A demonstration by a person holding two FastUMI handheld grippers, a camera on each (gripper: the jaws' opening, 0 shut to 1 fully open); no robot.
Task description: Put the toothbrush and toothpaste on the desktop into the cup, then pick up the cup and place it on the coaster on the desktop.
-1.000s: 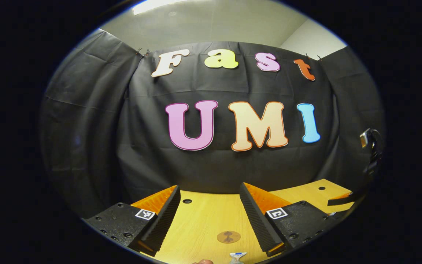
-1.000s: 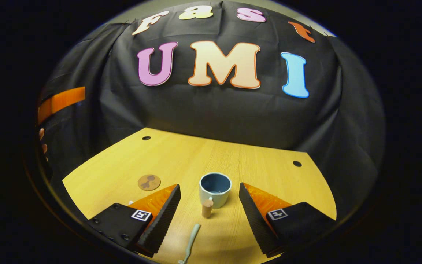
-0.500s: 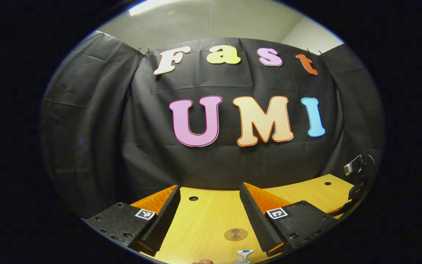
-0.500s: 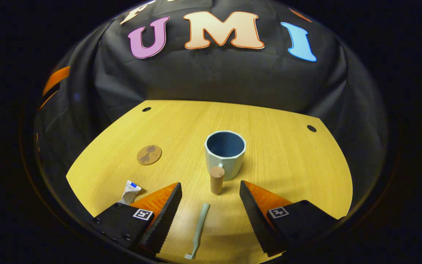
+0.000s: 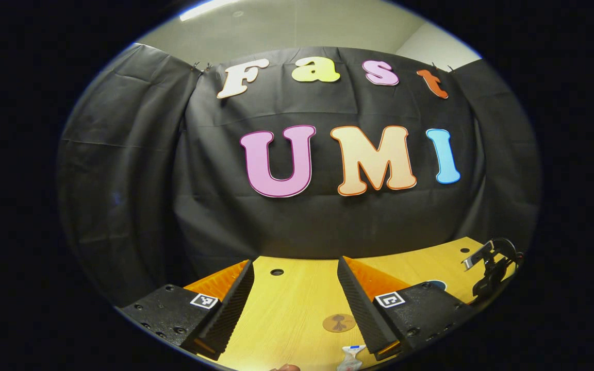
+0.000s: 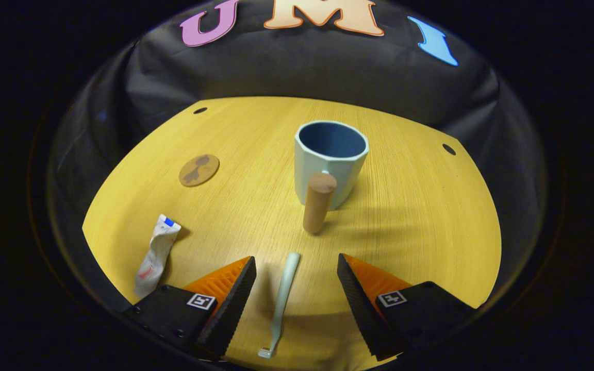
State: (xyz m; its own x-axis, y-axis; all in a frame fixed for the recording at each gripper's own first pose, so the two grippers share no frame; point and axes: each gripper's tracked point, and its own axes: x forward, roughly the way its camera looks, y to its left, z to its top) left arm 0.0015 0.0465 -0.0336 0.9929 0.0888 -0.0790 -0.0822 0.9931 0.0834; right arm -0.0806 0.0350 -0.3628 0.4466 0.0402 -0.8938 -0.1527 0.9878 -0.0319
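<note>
Between spread fingers of right gripper (image 6: 295, 288), toothbrush (image 6: 282, 299) lying flat on desktop (image 6: 421, 221), untouched, handle pointing ahead toward cup (image 6: 331, 161). Cup standing upright beyond, wooden handle (image 6: 317, 202) facing gripper. Toothpaste (image 6: 155, 252) lying off to left, coaster (image 6: 199, 169) farther ahead-left. Left gripper (image 5: 295, 301) hovering open over desktop, coaster (image 5: 339, 323) and toothpaste (image 5: 351, 356) just below. Step judged: reaching for toothbrush. Next: lowering, closing on handle.
</note>
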